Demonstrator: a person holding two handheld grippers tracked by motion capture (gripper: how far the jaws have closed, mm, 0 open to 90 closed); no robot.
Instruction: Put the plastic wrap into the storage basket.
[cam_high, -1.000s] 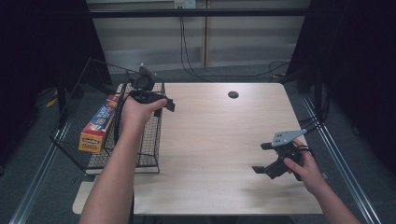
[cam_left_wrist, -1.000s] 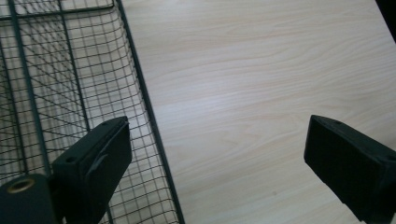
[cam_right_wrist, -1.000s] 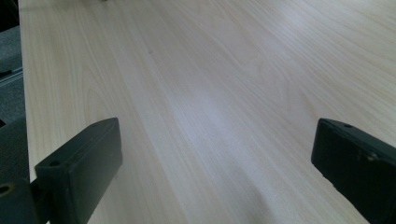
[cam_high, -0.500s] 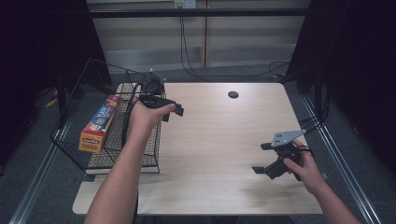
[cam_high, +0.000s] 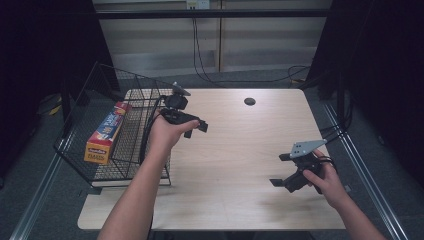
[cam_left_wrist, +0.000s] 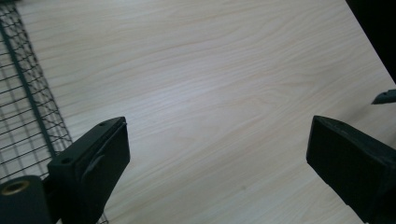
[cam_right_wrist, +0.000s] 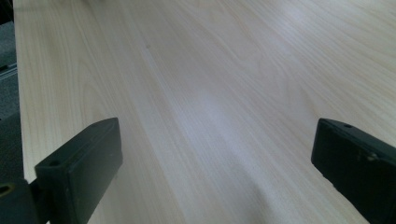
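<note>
Wire basket (cam_high: 95, 145) w/ box (cam_high: 106, 132) — both grippers agape.

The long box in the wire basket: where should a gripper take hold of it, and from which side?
Probably from above, jaws across its narrow width near mid-length. The box lies flat and lengthwise in the wire basket, near its outer wall; mesh blocks side approaches, only the top is open. The open left gripper is nearest.
</note>
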